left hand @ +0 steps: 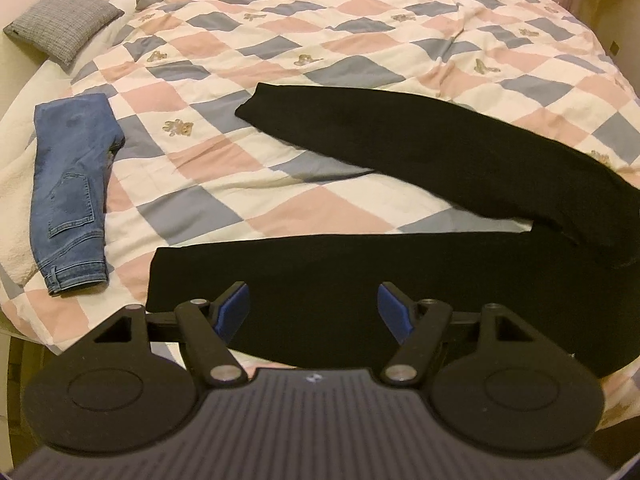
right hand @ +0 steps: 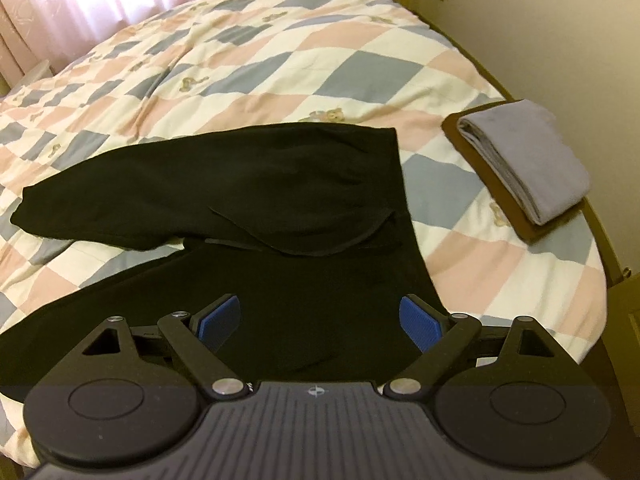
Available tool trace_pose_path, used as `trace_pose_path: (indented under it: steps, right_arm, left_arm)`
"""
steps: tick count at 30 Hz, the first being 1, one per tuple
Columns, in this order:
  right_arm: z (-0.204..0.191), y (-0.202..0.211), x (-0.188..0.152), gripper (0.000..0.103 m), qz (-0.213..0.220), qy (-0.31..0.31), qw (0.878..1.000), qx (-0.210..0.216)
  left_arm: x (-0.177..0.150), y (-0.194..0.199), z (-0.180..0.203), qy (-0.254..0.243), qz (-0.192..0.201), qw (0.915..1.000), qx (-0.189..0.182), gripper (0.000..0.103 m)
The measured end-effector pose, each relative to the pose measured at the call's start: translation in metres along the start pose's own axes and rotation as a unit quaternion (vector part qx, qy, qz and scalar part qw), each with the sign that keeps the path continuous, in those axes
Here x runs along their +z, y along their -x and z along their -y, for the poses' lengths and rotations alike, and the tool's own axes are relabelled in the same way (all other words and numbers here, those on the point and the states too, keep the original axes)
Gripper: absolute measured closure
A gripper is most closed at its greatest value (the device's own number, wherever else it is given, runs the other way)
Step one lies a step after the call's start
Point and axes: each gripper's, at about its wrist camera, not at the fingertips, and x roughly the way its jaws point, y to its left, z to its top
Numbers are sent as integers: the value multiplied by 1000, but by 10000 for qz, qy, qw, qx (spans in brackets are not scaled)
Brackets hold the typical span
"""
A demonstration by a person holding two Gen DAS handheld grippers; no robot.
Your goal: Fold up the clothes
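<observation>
Black trousers lie spread on the bed, one leg along the near edge and the other angled away toward the bed's middle. My left gripper hovers open over the near leg's cuff end, nothing between its blue pads. In the right wrist view the same black trousers show their waist end, with the upper leg stretched to the left. My right gripper is open above the waist part, holding nothing.
Folded blue jeans lie at the left of the checked quilt. A grey cushion sits at the far left corner. A folded grey garment rests on a brown one near the bed's right edge, beside the wall.
</observation>
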Motion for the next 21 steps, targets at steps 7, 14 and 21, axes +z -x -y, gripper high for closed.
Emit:
trace_pose_path:
  steps: [7,14,21]
  right_arm:
    - [-26,1,7,14,70,14,9999,-78]
    - [-44,17,-43,13,-103,-665,9951,-721]
    - [-71,16,-107,13,-561,-961,9879,-1078]
  left_arm:
    - [19,-10,-26,-245,105,9996,-1,34]
    - [38,-53,-90,-851,110,9963,65,28]
    - [36,-109,-128,-1478,-106,9890,-12,28]
